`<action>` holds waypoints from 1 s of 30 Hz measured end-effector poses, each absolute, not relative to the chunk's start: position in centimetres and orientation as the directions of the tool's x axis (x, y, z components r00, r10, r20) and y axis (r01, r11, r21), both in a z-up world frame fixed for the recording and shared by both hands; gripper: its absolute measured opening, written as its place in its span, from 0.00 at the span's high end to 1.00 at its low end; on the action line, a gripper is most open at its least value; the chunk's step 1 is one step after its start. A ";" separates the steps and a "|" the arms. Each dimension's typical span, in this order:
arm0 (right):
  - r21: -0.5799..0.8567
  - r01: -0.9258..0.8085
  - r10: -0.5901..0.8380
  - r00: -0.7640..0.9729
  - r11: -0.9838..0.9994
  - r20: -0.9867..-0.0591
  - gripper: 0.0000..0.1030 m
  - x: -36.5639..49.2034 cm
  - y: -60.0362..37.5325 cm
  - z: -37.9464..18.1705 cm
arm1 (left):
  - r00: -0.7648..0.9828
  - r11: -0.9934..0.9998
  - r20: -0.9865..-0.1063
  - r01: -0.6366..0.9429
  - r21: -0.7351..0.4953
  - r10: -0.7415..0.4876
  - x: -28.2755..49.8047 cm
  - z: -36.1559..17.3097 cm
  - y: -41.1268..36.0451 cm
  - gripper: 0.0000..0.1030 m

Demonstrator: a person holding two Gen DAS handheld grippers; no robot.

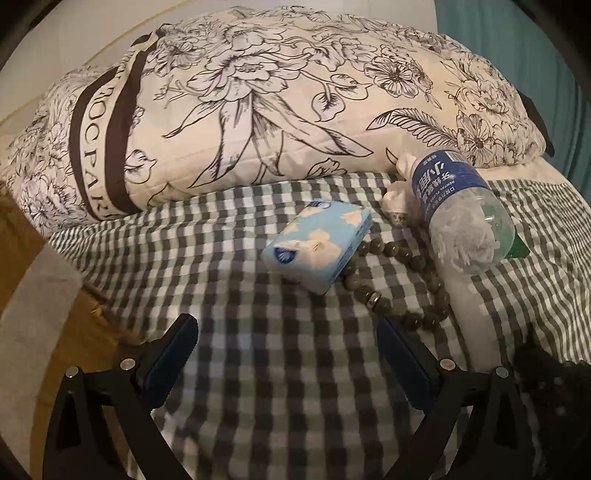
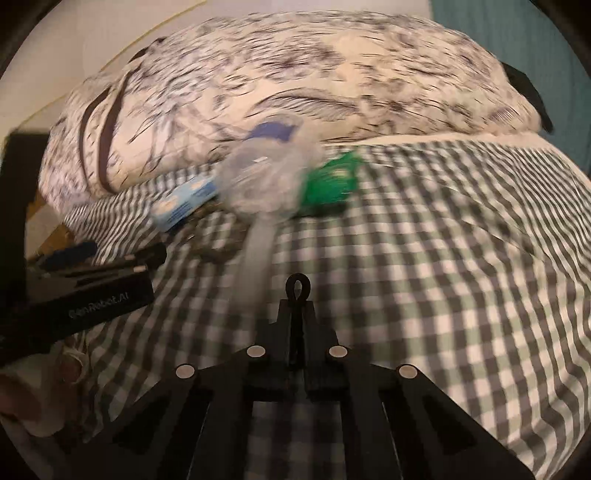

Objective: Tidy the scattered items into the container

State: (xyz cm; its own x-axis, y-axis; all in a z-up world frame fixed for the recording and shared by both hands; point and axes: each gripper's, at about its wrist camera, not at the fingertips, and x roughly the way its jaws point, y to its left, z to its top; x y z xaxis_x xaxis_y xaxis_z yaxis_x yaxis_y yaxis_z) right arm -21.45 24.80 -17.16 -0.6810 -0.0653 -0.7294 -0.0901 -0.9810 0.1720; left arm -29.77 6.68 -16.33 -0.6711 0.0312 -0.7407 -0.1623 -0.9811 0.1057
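On the bed: one pillow [image 1: 280, 96], one tissue pack [image 1: 319, 245], one bottle [image 1: 458, 206], one bead bracelet [image 1: 399, 284], one green packet [image 2: 330, 182].

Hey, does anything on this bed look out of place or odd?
Yes. A clear plastic bottle with a blue label lies tipped on its side on the green checked bedsheet, stuffed with crumpled white tissue. A string of dark round beads sprawls beside a blue floral tissue pack.

a bed [image 1: 258, 369] covered in a green-and-white checked sheet fills the view. a floral pillow [image 1: 295, 92] with a dark lettered band lies across its head, before a pale wall [image 1: 92, 22] and teal curtain [image 1: 517, 44]. dim, warm light.
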 end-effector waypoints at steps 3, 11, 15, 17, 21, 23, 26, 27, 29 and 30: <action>0.194 -0.161 -0.026 -0.702 -0.968 -0.712 0.95 -20.7 26.8 -16.7 | -0.678 -0.979 -0.733 -0.181 0.095 0.055 -30.2 -16.4 7.3 0.03; 0.229 -0.169 -0.037 -0.723 -0.959 -0.690 0.96 -23.1 28.6 -16.4 | -0.684 -0.982 -0.729 -0.146 0.122 0.012 -33.8 -16.9 7.9 0.03; 0.277 -0.163 -0.081 -0.712 -0.947 -0.697 0.95 -24.0 29.2 -17.2 | -0.619 -0.984 -0.784 -0.168 0.061 0.057 -35.1 -18.3 7.7 0.34; 0.300 -0.162 -0.098 -0.716 -0.940 -0.691 0.95 -23.8 29.5 -17.3 | -0.619 -0.980 -0.781 -0.190 0.056 0.075 -34.9 -18.2 7.9 0.47; 0.300 -0.160 -0.100 -0.714 -0.940 -0.693 0.95 -23.8 29.4 -17.3 | -0.648 -0.971 -0.759 -0.211 0.112 0.054 -34.0 -17.9 8.7 0.52; 0.305 -0.159 -0.104 -0.715 -0.939 -0.692 0.95 -23.8 29.4 -17.3 | -0.658 -0.967 -0.750 -0.226 0.113 0.066 -33.4 -17.6 9.0 0.54; 0.314 -0.158 -0.111 -0.716 -0.936 -0.690 0.95 -23.8 29.5 -17.4 | -0.669 -0.967 -0.741 -0.218 0.132 0.049 -32.2 -17.3 9.0 0.63; 0.316 -0.158 -0.112 -0.715 -0.935 -0.690 0.95 -23.8 29.6 -17.4 | -0.672 -0.967 -0.739 -0.215 0.134 0.047 -31.8 -17.1 8.9 0.66; 0.317 -0.158 -0.113 -0.716 -0.935 -0.689 0.95 -23.8 29.6 -17.4 | -0.675 -0.968 -0.736 -0.213 0.133 0.047 -30.8 -16.8 8.6 0.80; 0.317 -0.158 -0.113 -0.715 -0.935 -0.690 0.95 -23.8 29.6 -17.4 | -0.671 -0.967 -0.739 -0.217 0.132 0.050 -30.3 -16.6 8.5 0.83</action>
